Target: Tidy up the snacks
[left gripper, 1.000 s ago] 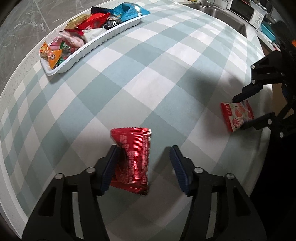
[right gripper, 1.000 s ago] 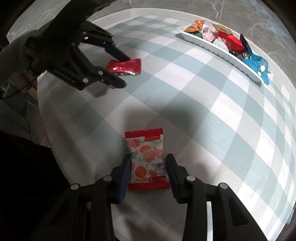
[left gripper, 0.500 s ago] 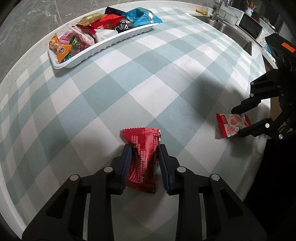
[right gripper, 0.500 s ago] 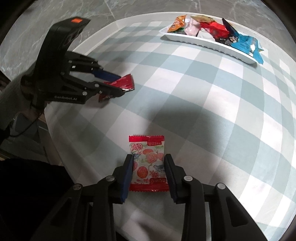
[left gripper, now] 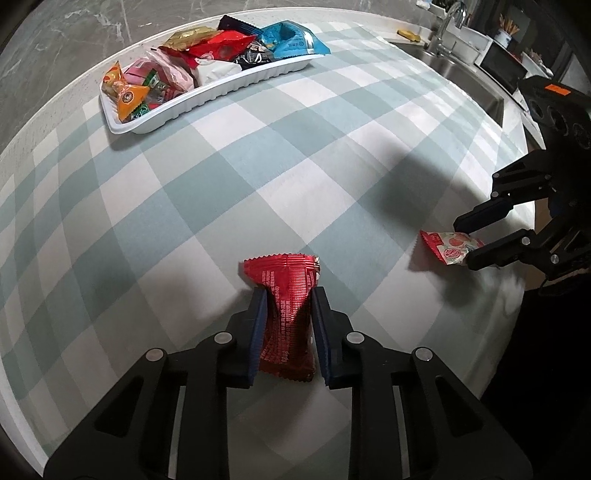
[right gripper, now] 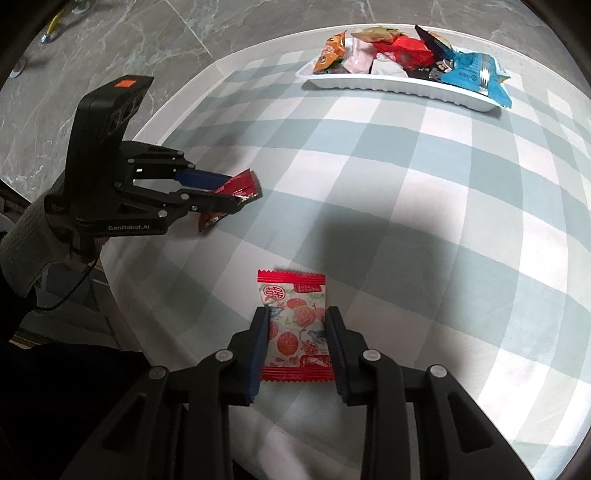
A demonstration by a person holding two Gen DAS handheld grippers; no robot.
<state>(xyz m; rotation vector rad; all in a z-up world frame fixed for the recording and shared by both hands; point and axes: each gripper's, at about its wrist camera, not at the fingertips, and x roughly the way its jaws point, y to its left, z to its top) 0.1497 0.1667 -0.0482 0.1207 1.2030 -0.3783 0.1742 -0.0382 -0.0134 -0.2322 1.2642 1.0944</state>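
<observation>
checked cloth (left gripper: 207,206) in pale green-grey and white squares covers a round-edged tabletop, with grey marble-patterned flooring (right gripper: 122,48) beyond its rim and, in the left wrist view, a steel sink with a tap (left gripper: 448,22) and a dark microwave (left gripper: 502,70) at the far side of the room. the left gripper (left gripper: 288,314) has just been closing and now pinches a crinkled red foil snack packet (left gripper: 290,299) near the table's edge, pads pressing its sides. the right gripper (right gripper: 297,332), also just closing, clamps a white snack packet printed with red fruit (right gripper: 295,325) lying flat on the cloth. well apart from both, a long white plastic tray (left gripper: 221,92) heaped with assorted colourful snack packets sits at the far edge.
</observation>
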